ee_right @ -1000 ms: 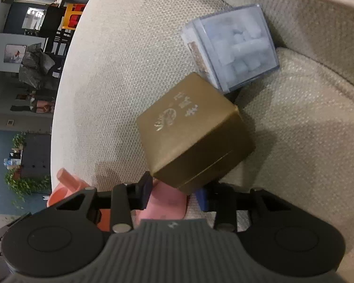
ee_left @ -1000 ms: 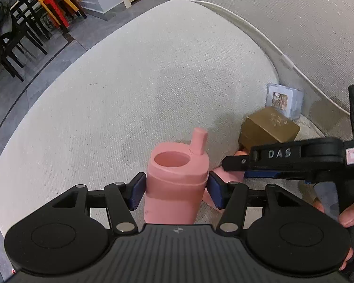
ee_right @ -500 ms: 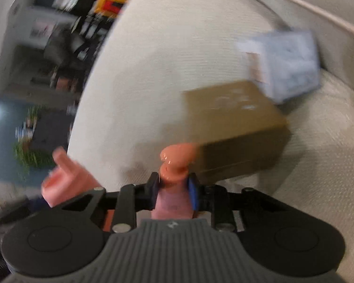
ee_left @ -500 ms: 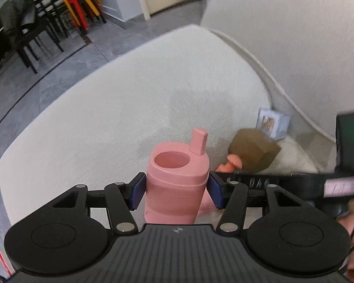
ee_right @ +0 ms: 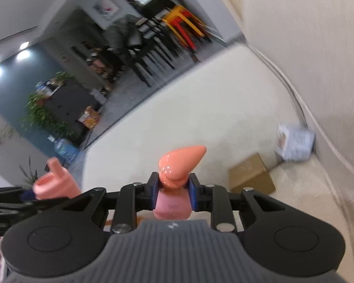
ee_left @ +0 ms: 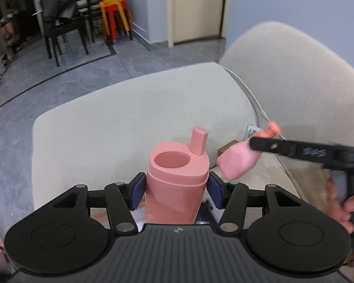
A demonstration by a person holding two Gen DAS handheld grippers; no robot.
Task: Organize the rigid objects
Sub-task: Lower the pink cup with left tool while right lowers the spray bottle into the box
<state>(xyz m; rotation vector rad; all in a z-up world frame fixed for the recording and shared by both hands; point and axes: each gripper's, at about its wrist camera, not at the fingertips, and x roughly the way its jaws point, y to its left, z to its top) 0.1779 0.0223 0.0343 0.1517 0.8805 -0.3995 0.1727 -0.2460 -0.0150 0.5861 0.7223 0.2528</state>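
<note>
My left gripper (ee_left: 177, 188) is shut on a pink bottle (ee_left: 177, 184) with an open round mouth and a raised spout, held upright above the sofa. The bottle also shows at the left in the right wrist view (ee_right: 54, 184). My right gripper (ee_right: 173, 193) is shut on a small pink piece with a glossy orange-pink pointed tip (ee_right: 177, 181). In the left wrist view that piece (ee_left: 238, 162) hangs in the air just right of the bottle, held by the right gripper (ee_left: 259, 145).
A gold box (ee_right: 251, 176) and a clear box with a printed label (ee_right: 295, 145) lie on the cream sofa seat (ee_right: 200, 118) by the backrest (ee_left: 295, 82). Grey floor, dark chairs and red and yellow stools (ee_left: 114, 16) stand beyond the sofa.
Both grippers have risen well above the sofa seat with their objects. The right gripper closed on the small pink piece and lifted it from beside the gold box.
</note>
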